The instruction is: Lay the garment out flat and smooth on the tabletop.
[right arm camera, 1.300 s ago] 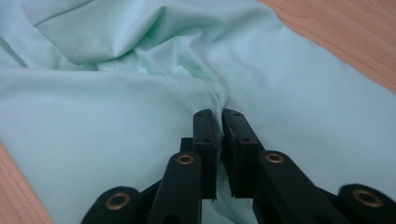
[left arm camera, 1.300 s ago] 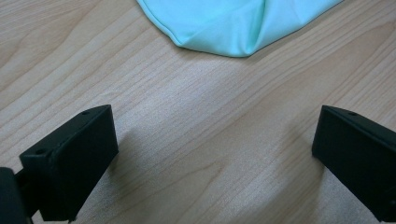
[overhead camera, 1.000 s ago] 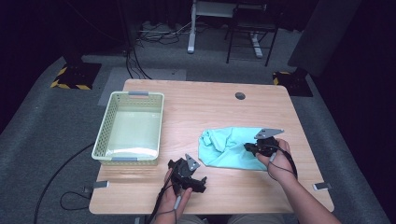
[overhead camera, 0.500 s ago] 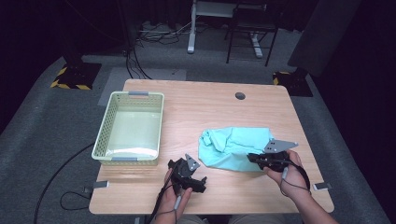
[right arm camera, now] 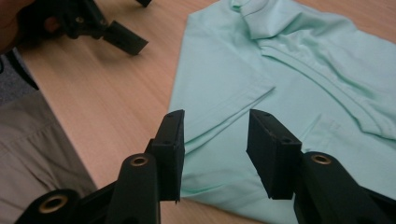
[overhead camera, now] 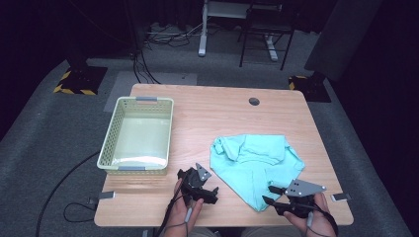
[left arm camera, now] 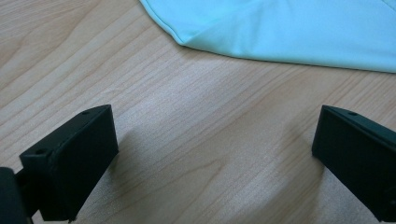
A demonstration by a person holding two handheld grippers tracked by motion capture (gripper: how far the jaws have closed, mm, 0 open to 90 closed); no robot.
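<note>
One wooden table (overhead camera: 207, 108). On it, one pale green mesh basket (overhead camera: 111, 147) at the left and one mint-green shirt (overhead camera: 252, 163) at the right. Two black hand-held grippers at the table's near edge: left gripper (overhead camera: 203, 190), right gripper (overhead camera: 271, 194). Behind the table, one chair (overhead camera: 262, 24).

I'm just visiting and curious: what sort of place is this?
Probably a lab or studio for recording handling tasks: a lone wooden table on grey carpet, black-and-yellow floor markers, loose cables, dark surroundings.
</note>
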